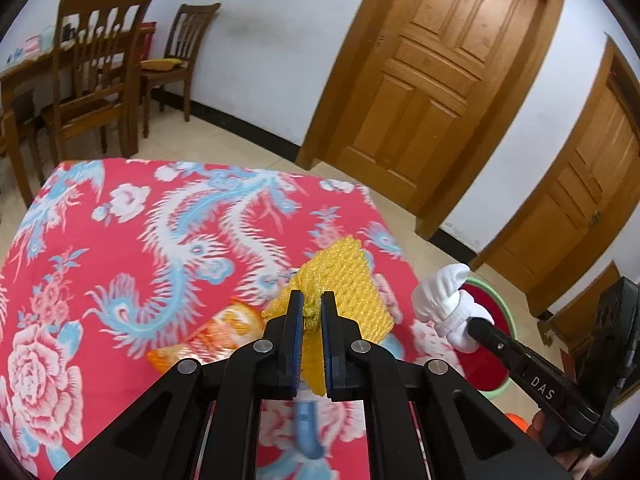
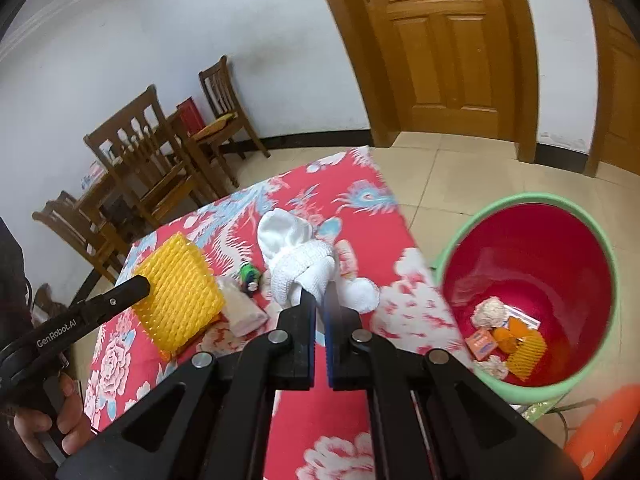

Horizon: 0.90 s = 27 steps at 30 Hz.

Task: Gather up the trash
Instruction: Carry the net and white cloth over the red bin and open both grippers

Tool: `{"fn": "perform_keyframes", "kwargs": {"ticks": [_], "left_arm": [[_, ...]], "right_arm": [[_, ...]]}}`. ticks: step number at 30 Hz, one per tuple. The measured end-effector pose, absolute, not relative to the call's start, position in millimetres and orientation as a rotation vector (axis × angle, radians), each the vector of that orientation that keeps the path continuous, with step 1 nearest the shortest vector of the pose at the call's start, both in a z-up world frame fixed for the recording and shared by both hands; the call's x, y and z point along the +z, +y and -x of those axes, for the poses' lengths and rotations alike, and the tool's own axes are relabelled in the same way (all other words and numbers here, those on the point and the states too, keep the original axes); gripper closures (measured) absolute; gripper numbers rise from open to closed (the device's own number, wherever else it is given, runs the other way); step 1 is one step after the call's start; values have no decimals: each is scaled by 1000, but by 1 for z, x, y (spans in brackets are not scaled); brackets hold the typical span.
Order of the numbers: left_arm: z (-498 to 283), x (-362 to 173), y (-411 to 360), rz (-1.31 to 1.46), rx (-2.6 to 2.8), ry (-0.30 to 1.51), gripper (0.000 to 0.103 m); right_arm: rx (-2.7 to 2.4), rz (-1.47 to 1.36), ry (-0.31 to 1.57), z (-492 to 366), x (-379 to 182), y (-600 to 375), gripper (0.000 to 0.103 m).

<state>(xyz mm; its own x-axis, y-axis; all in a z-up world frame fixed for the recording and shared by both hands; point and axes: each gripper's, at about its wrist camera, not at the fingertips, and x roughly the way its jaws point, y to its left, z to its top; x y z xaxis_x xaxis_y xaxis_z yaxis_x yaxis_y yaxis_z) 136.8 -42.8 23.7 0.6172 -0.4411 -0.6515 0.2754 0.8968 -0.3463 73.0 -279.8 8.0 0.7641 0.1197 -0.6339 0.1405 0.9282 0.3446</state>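
1. The left tongs (image 1: 312,306) are clamped on a yellow foam net (image 1: 340,280), held above the worktop (image 1: 120,240).
2. The right tongs (image 2: 320,300) are clamped on a white cloth wad (image 2: 300,256), also lifted.
3. Both look light, soft and crushable; an edge pinch should hold.
4. An orange wrapper (image 1: 212,336) lies on the red floral cloth.
5. A green bin (image 2: 532,292) stands on the tiled floor beside the worktop, with trash already in it.
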Motion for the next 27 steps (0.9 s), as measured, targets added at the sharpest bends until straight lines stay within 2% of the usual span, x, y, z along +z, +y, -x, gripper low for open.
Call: {"fn": "perform_keyframes", "kwargs": {"ticks": [16,27], "left_arm": [[-116,41,-146,105,-589,813,95],[-110,21,-213,37,-667,861,95]], "right_arm": [[-205,-488,646,-12,9,-366,97],[-294,-542,657,9,-11,-412,97]]}}
